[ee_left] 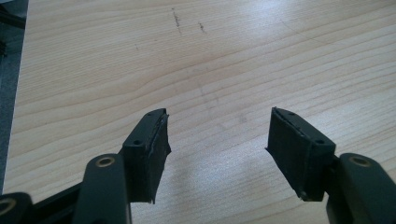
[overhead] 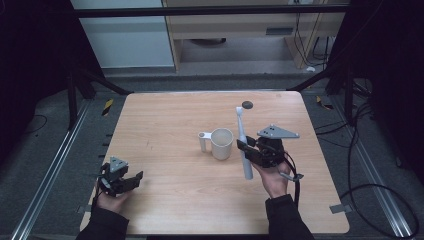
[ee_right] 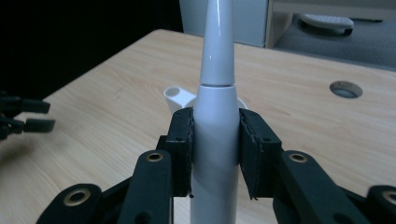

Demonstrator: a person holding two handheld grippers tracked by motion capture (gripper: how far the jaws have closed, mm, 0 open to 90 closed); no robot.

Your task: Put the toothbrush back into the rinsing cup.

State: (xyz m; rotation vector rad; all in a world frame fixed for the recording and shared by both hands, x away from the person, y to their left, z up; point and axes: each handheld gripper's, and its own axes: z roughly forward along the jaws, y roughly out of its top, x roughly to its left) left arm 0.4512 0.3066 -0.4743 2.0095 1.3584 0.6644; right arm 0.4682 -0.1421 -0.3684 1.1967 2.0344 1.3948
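Your right gripper (overhead: pixel 246 148) sits at about 4 o'clock from the table (overhead: pixel 165 210) centre. Its jaws are closed on the body of a white electric toothbrush (overhead: pixel 243 145). In the right gripper view the two pads (ee_right: pixel 183 140) press against opposite sides of the toothbrush (ee_right: pixel 215 140), just below the seam where the narrow neck joins the thicker handle. The toothbrush stands nearly upright, head end up and pointing toward 12 o'clock in the high view, base end low near your right hand (overhead: pixel 274 181).

A cream cup (overhead: pixel 221 143) stands upright near the table centre, just beside the toothbrush at its 9 o'clock. A white tube-shaped holder (overhead: pixel 203 141) touches the cup's 9 o'clock side.

Your left gripper (overhead: pixel 131 180) rests at about 8 o'clock, near the table's near-left corner, well apart from the cup. Its jaws are spread wide with bare table (ee_left: pixel 210 70) between them.

A round hole (overhead: pixel 247 104) lies in the table at 12 o'clock from the toothbrush.
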